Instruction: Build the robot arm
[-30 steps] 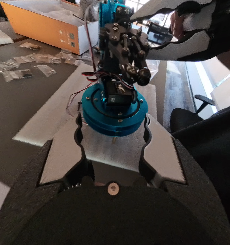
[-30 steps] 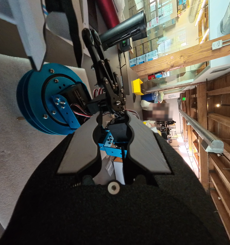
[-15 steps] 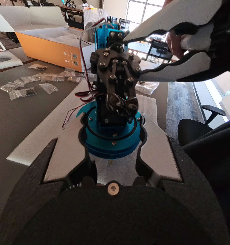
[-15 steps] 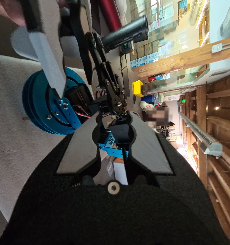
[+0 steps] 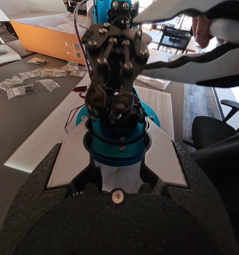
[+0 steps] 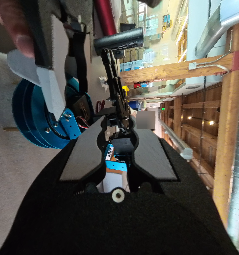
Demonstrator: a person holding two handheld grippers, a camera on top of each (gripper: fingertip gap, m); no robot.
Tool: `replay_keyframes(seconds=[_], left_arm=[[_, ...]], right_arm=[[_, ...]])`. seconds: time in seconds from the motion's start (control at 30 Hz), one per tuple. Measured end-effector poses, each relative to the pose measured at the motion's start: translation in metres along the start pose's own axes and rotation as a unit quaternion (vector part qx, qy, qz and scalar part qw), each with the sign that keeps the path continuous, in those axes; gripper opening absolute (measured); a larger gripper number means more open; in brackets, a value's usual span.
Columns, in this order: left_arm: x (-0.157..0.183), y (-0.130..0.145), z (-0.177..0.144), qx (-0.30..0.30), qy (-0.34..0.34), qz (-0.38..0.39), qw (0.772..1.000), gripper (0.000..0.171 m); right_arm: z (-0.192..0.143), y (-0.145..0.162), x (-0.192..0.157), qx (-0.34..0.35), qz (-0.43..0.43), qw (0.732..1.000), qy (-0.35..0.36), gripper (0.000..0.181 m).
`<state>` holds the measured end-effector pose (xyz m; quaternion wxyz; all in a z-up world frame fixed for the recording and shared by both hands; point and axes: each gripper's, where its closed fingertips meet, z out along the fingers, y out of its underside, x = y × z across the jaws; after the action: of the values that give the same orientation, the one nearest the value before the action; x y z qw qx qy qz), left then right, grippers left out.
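A small blue and black robot arm kit stands on a white foam sheet (image 5: 49, 132). My left gripper (image 5: 116, 121) has its two fingers closed around the upper ring of the kit's round blue base (image 5: 116, 153). One of its fingers (image 6: 49, 85) lies across the base (image 6: 29, 110) in the right wrist view. My right gripper (image 6: 118, 120) is shut on a black servo block (image 6: 121, 143) high on the arm, next to a blue bracket (image 6: 116, 165). It also shows in the left wrist view (image 5: 139, 44), coming in from the right. The kit's black claw (image 5: 116, 55) hangs toward my left camera.
An open orange and white box (image 5: 47, 40) stands at the back left. Several small clear bags of parts (image 5: 22, 89) lie on the dark table. A black office chair (image 5: 212, 131) is off the table's right edge. A black cylinder (image 6: 118, 40) lies beyond the kit. Some 8 cm of space lies between my two pairs of fingers. The black cylinder (image 6: 118, 40) lies around 30 cm away from my left fingertips.
My left gripper moved forward from in front of the base to around it, and its fingers narrowed onto the upper ring. My right gripper kept its hold on the arm.
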<state>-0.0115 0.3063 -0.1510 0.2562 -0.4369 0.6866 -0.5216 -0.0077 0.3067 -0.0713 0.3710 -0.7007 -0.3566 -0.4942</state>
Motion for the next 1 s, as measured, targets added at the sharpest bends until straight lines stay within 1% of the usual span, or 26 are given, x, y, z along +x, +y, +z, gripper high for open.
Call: replay_keyframes(seconds=[0.1,0.17,0.3,0.53,0.67,0.83,1.0], left_arm=[[0.000,0.001,0.000,0.001,-0.007,0.013,1.000,0.075],[0.001,0.001,0.000,0.000,-0.008,0.015,1.000,0.075],[0.001,0.001,0.000,0.001,-0.009,0.018,1.000,0.074],[0.001,0.001,0.000,0.002,-0.010,0.016,1.000,0.074],[0.001,0.001,-0.001,0.004,-0.012,0.015,1.000,0.074],[0.001,0.000,0.000,0.008,-0.014,0.011,1.000,0.073],[0.001,-0.001,0.000,0.010,-0.014,0.009,1.000,0.073]], right_arm=[[-0.004,0.000,0.005,0.003,0.052,0.998,-0.027,0.029],[-0.007,0.001,0.009,0.015,0.102,0.994,-0.039,0.029],[-0.010,0.002,0.016,0.031,0.148,0.988,-0.039,0.029],[-0.013,0.003,0.044,0.064,0.248,0.966,-0.043,0.029],[-0.015,0.008,0.060,0.085,0.330,0.938,-0.058,0.029],[-0.016,0.023,0.077,0.104,0.421,0.898,-0.074,0.029],[-0.015,0.037,0.093,0.119,0.512,0.846,-0.090,0.029]])
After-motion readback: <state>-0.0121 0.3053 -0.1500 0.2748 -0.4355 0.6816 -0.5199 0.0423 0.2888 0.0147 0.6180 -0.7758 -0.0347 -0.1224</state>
